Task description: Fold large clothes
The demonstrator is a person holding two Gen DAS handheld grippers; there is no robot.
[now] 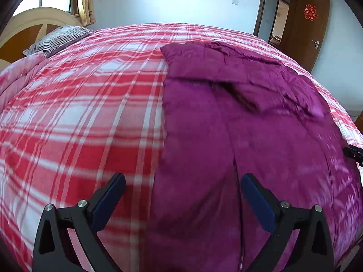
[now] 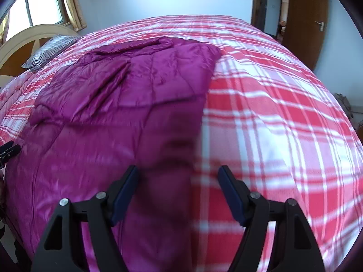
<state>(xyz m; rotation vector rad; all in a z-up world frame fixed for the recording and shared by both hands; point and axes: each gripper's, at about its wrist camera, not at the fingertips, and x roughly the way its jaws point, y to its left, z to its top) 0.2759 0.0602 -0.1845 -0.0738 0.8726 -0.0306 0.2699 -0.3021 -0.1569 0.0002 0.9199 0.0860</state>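
A large magenta quilted coat (image 1: 238, 122) lies flat on the red and white plaid bed cover (image 1: 79, 113), with one sleeve folded across its upper body. My left gripper (image 1: 182, 181) is open and empty, hovering over the coat's left edge near the hem. The coat also shows in the right wrist view (image 2: 102, 117), where my right gripper (image 2: 178, 172) is open and empty over the coat's right edge. The tip of the other gripper shows at the right edge of the left wrist view (image 1: 354, 153) and at the left edge of the right wrist view (image 2: 9, 150).
A striped pillow (image 1: 59, 37) lies by the cream and wood headboard (image 1: 31, 22) at the far left. A pink quilt (image 1: 15, 77) is bunched beside it. A brown door (image 1: 310, 29) stands open at the far right.
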